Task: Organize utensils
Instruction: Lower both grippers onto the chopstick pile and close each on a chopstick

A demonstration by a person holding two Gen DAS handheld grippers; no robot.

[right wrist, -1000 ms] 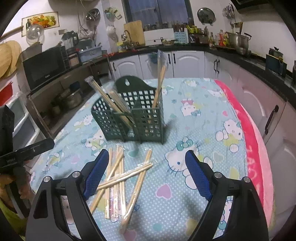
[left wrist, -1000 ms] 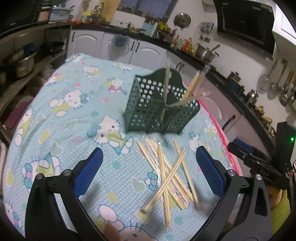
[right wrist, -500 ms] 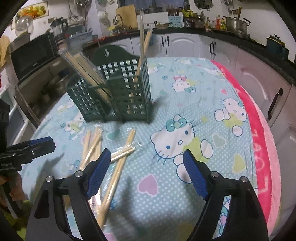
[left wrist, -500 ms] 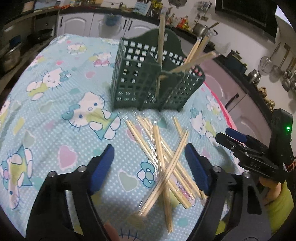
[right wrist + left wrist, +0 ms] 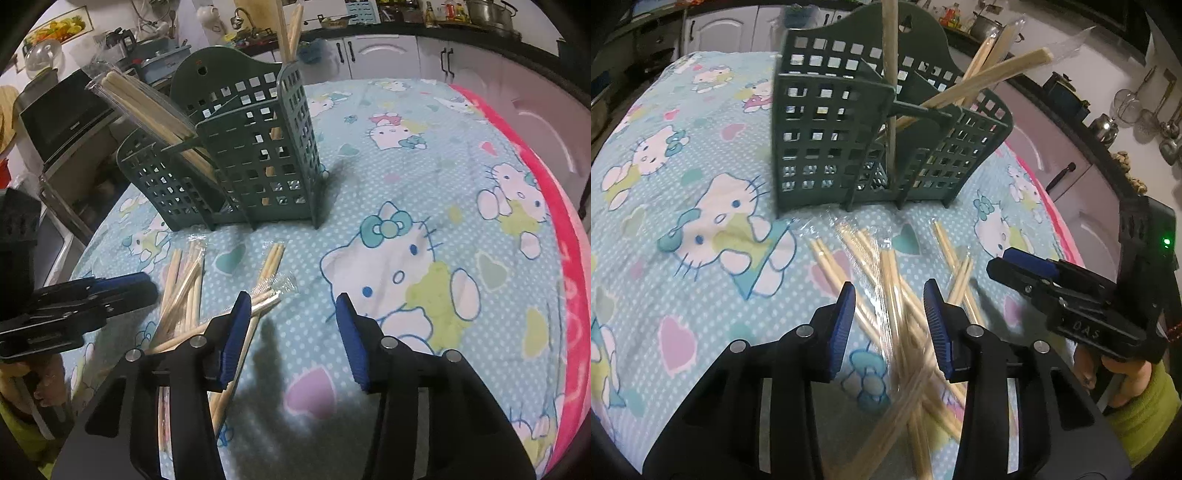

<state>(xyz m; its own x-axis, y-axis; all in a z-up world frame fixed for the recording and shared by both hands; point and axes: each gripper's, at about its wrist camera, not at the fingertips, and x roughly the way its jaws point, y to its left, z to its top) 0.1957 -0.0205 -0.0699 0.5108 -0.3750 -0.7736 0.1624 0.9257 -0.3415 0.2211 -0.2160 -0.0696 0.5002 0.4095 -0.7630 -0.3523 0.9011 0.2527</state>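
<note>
A dark green slotted utensil holder (image 5: 831,140) (image 5: 258,158) stands on the cartoon-cat tablecloth with wrapped wooden chopsticks leaning in its compartments. Several more wrapped chopsticks (image 5: 886,280) (image 5: 184,288) lie crossed in a loose pile in front of it. My left gripper (image 5: 888,299) hangs low over the pile. Its jaws are closing, with chopsticks between them but not pinched. My right gripper (image 5: 293,306) (image 5: 1001,260) is also closing, mostly over bare cloth, and its left finger (image 5: 236,325) lies over the pile's right edge. The left gripper (image 5: 144,286) shows beyond the pile.
The tablecloth (image 5: 424,206) has a pink border (image 5: 554,206) at its right edge. Kitchen cabinets and a counter with pots (image 5: 982,22) run behind the table, and a microwave (image 5: 66,114) sits at the left. A hand in a green sleeve (image 5: 1137,391) holds the right gripper.
Both grippers have come down and closer to the chopstick pile, and the jaws of both have narrowed a good deal. The holder and the chopsticks in it have not moved.
</note>
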